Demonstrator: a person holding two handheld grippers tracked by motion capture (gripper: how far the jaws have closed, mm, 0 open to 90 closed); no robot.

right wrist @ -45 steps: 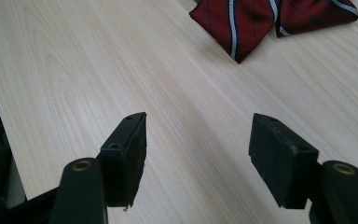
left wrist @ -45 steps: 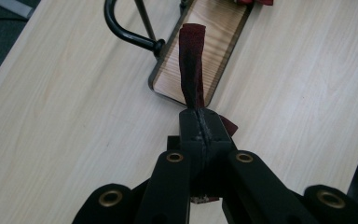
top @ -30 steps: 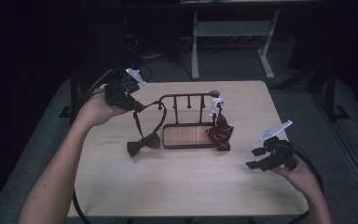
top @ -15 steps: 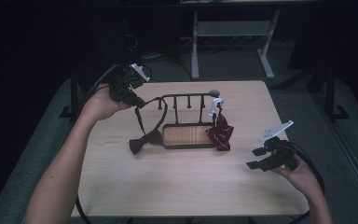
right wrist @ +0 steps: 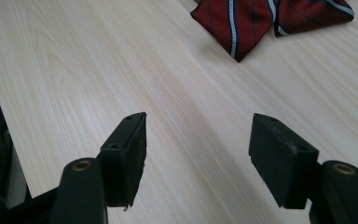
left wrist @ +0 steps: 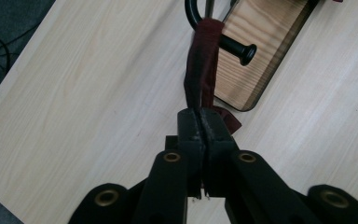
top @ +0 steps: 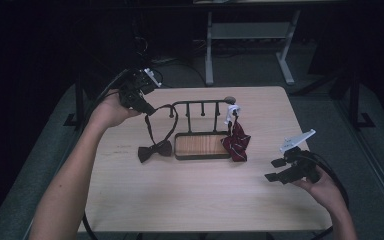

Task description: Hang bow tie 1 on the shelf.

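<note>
A dark bow tie (top: 155, 150) rests on the table left of a black peg rack (top: 203, 103) with a wooden base (top: 202, 145). Its strap (top: 172, 117) runs up and loops over the rack's left end. My left gripper (top: 149, 108) is shut on that strap above the table's far left. In the left gripper view the jaws (left wrist: 199, 121) pinch the dark red strap (left wrist: 200, 74), which hangs over a black peg (left wrist: 235, 46). A red striped tie (top: 236, 141) hangs at the rack's right end. My right gripper (top: 275, 170) stays open and empty near the right edge, with the red striped tie (right wrist: 242, 23) ahead of it (right wrist: 198, 144).
The light wooden table (top: 190, 200) has bare room in front of the rack. A white-legged frame (top: 245, 35) stands on the dark floor behind the table. Cables trail from both grippers off the table's sides.
My left gripper has shifted slightly right and farther away with the strap in it, pulling the strap tauter. The right gripper has stayed where it was.
</note>
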